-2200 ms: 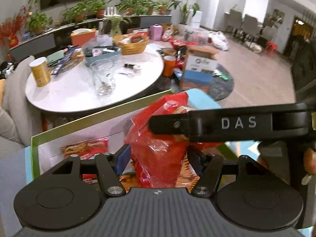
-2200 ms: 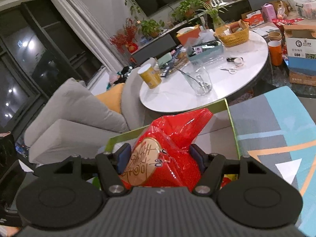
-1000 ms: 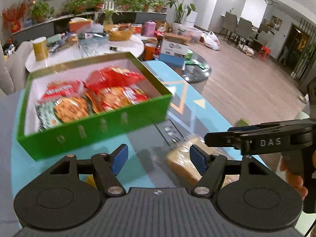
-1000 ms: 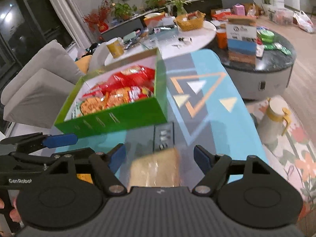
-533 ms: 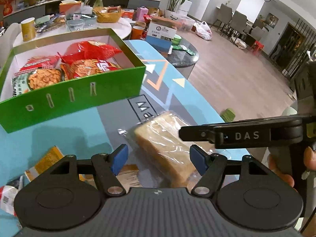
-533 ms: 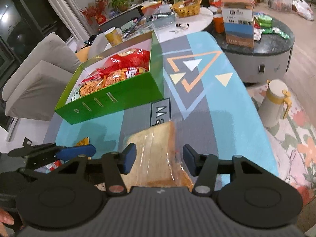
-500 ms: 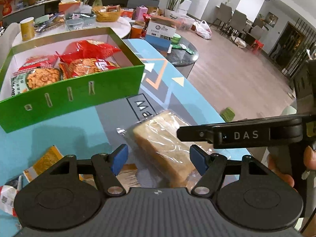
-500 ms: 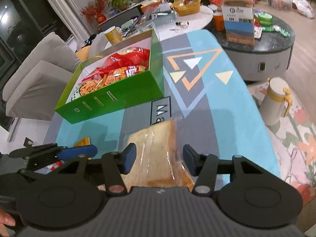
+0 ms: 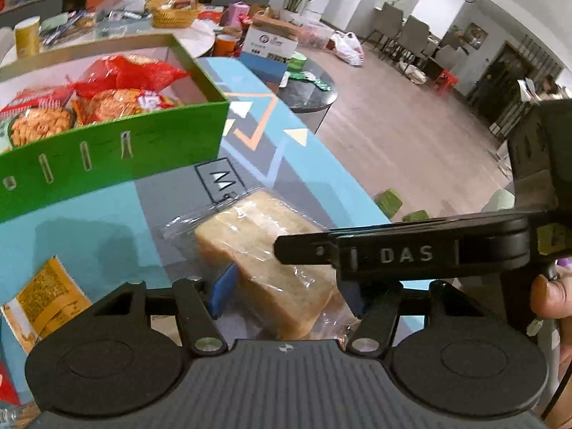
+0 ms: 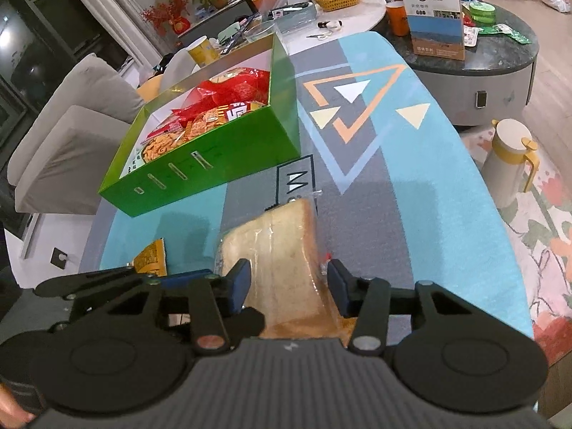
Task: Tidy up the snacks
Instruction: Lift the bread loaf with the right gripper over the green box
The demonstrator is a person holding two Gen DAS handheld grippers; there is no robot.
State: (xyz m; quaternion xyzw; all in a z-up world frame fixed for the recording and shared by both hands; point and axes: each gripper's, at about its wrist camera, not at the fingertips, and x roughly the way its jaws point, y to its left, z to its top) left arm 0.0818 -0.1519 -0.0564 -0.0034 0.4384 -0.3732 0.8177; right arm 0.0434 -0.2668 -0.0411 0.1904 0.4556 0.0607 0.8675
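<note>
A loaf of sliced bread in a clear bag [image 9: 264, 254] lies on the blue patterned table, near its front edge; it also shows in the right wrist view [image 10: 279, 250]. My left gripper [image 9: 286, 293] has its blue pads on both sides of the loaf's near end and looks closed on it. My right gripper [image 10: 287, 287] straddles the same loaf, its pads pressing the bag. A green box [image 9: 107, 157] holding red and orange snack bags stands at the back left, also seen in the right wrist view [image 10: 214, 164].
A yellow snack packet [image 9: 46, 293] lies at the left of the loaf, also in the right wrist view [image 10: 152, 255]. Behind are a cluttered white round table [image 10: 343, 18], a dark round table [image 10: 500, 50], a grey sofa [image 10: 64, 125] and a white jug [image 10: 507, 161] on the floor.
Both grippers left the red bag in the green box, drew back to the table's front, and closed in around the bread loaf, jaws narrowing onto it.
</note>
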